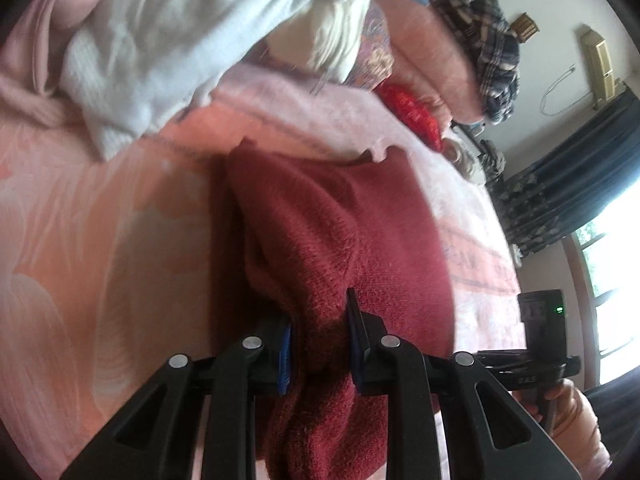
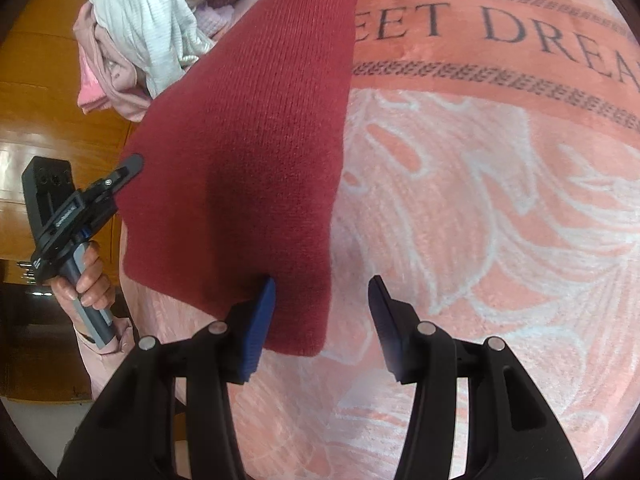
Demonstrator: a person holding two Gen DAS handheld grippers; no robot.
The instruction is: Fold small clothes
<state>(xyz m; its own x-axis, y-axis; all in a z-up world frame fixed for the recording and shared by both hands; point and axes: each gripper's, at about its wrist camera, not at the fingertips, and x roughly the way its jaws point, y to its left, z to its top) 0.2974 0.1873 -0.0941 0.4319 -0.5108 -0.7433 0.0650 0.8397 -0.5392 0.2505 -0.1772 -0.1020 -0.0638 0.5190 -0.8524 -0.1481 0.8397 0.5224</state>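
A dark red knitted garment (image 1: 320, 240) lies on the pink blanket (image 1: 100, 240), folded into a long strip. My left gripper (image 1: 320, 340) is shut on a bunched edge of it, with cloth between the blue pads. In the right wrist view the same red garment (image 2: 248, 140) lies flat. My right gripper (image 2: 322, 312) is open, and its left pad (image 2: 260, 320) rests on the garment's near corner. The left gripper (image 2: 120, 176) shows there at the garment's left edge, held by a hand.
A pile of white and pale pink clothes (image 1: 140, 40) lies at the back of the bed; it also shows in the right wrist view (image 2: 140, 32). A plaid garment (image 1: 480, 32) and a red item (image 1: 416, 112) lie further off. The blanket (image 2: 480, 200) reads "SWEET DREAM". A wooden floor (image 2: 48, 120) lies left of the bed.
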